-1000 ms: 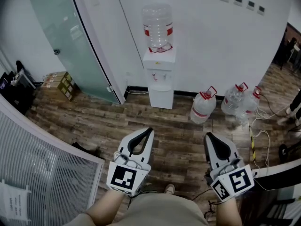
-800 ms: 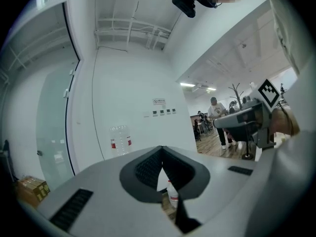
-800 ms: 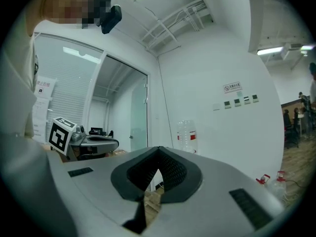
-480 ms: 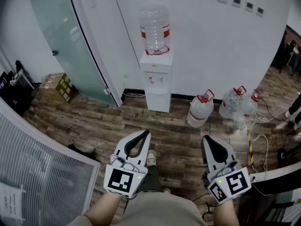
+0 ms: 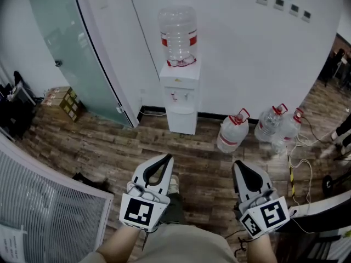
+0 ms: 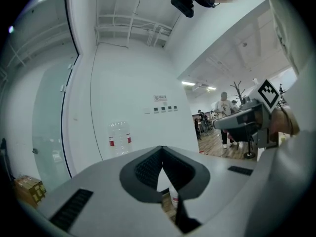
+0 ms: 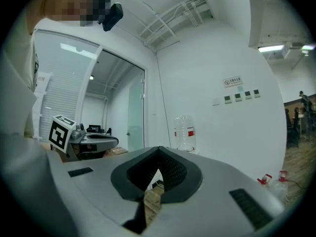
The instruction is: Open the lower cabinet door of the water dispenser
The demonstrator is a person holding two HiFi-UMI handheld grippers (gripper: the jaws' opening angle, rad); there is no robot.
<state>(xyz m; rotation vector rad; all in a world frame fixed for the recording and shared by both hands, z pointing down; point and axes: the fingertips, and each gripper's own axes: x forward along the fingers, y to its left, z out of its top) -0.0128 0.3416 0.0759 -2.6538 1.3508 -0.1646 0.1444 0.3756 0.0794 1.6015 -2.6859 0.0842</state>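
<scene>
Water dispenser (image 5: 180, 95) is seen in the head view standing against the white wall (image 5: 247, 48) at the far edge of the wooden floor (image 5: 98, 141). A bottle (image 5: 178, 32) is mounted on top and the lower cabinet door (image 5: 182, 119) is shut. Spare jugs (image 5: 231, 133) are set near it on the right. The left gripper (image 5: 167, 158) and the right gripper (image 5: 237, 163) are held level, well short of the door.

In the left gripper view the jaws are seen closed tip to tip, with nothing between them.

In the right gripper view the jaws are likewise closed and empty.

The approach is judged to be the step in hand. One gripper should be brought down to the door's height, and its jaws parted before the door's edge is reached. The jugs should be kept clear of. No handle can be made out from here.
</scene>
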